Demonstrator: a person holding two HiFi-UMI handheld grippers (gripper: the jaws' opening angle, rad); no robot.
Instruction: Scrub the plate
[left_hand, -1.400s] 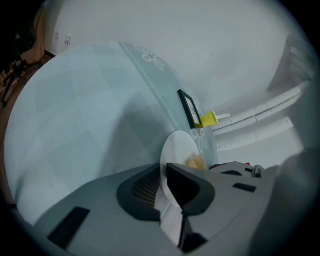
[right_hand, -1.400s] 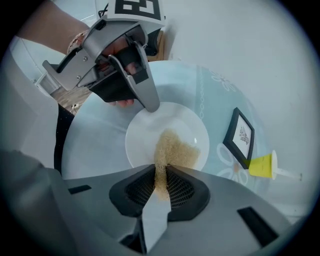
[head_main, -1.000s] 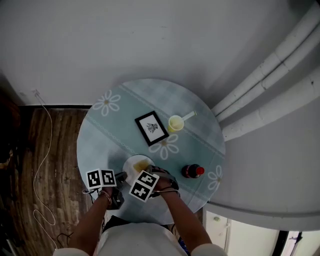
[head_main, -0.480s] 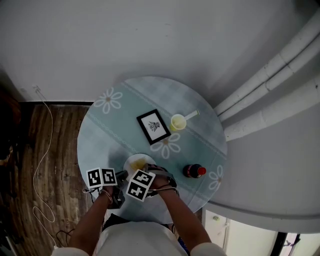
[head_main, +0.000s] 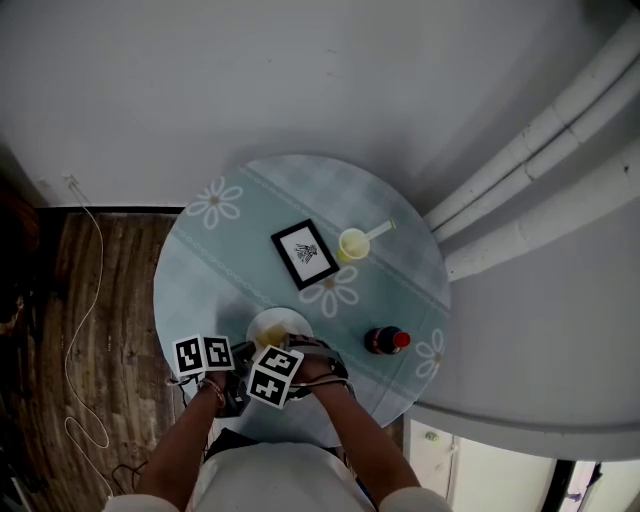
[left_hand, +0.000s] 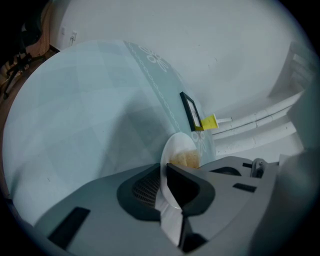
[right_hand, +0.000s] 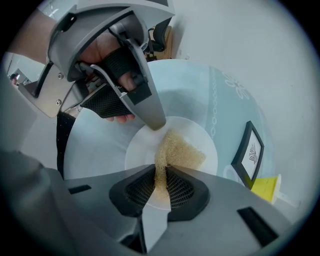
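Note:
A small white plate (head_main: 283, 322) lies near the front edge of the round table. My left gripper (left_hand: 163, 186) is shut on the plate's rim (left_hand: 176, 145); in the right gripper view its fingers (right_hand: 151, 119) clamp the plate's far edge. My right gripper (right_hand: 161, 184) is shut on a tan scrub pad (right_hand: 179, 150), whose free end rests on the plate (right_hand: 206, 144). In the head view the left gripper (head_main: 247, 351) and right gripper (head_main: 288, 346) meet over the plate's near side, with both marker cubes close together.
On the pale blue flowered table (head_main: 225, 270) stand a black picture frame (head_main: 304, 254), a yellow cup (head_main: 352, 245) and a dark bottle with a red cap (head_main: 386, 341). White pipes (head_main: 540, 170) run along the wall at right. Wood floor with a cable (head_main: 85, 330) lies left.
My right gripper has shifted a little left and toward me, dragging the pad across the plate. The left gripper and the plate stay put.

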